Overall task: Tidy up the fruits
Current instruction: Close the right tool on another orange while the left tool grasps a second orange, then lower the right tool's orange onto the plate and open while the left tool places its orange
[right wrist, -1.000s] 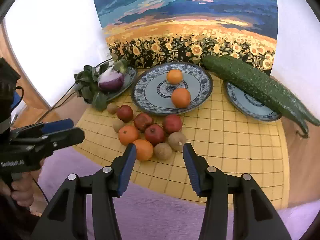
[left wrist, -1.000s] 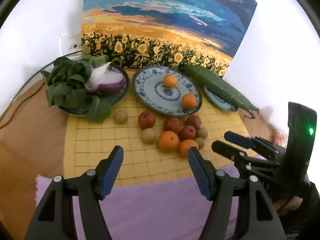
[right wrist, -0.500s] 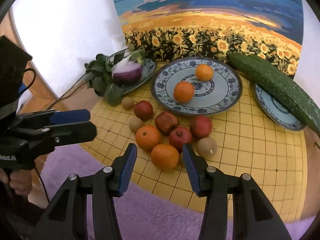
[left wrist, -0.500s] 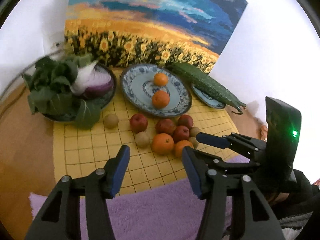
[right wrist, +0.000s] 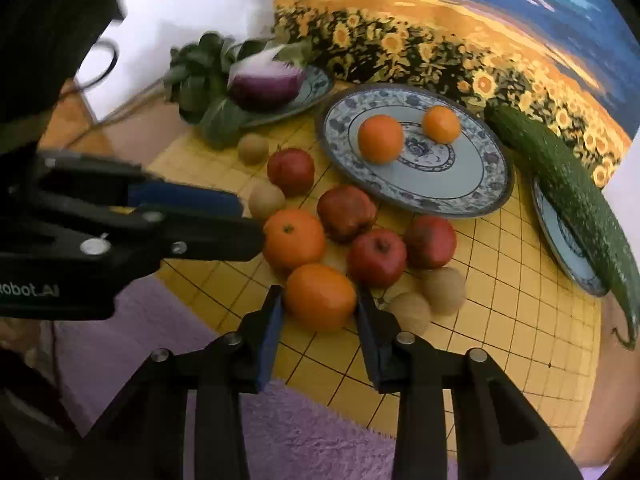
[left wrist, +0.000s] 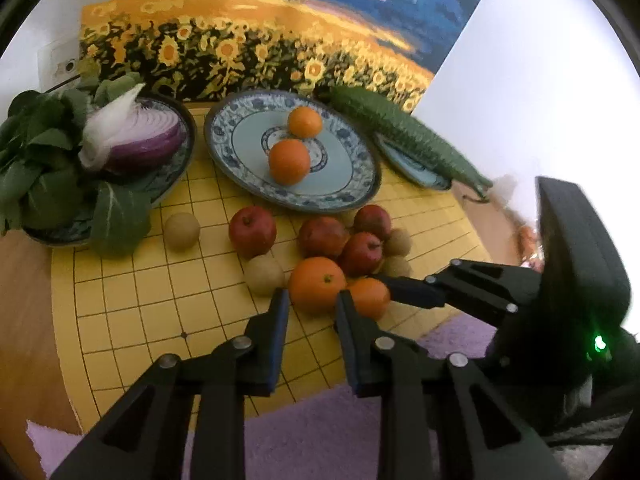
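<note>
Oranges sit at the near edge of the fruit cluster on our yellow mat (left wrist: 132, 312): our left gripper (left wrist: 310, 300) brackets the larger orange (left wrist: 317, 285), fingers spread and just short of its sides, while our right gripper (right wrist: 318, 300) flanks the near orange (right wrist: 320, 296), its pads at the skin, though we cannot tell whether they pinch it. Behind them lie apples (right wrist: 376, 258) and brown fruits (right wrist: 444, 290), then the plate (right wrist: 472, 188) with two more oranges.

Left hand-held gripper (left wrist: 311, 299) parted, low; right hand-held gripper (right wrist: 319, 300) likewise, fingers level
</note>
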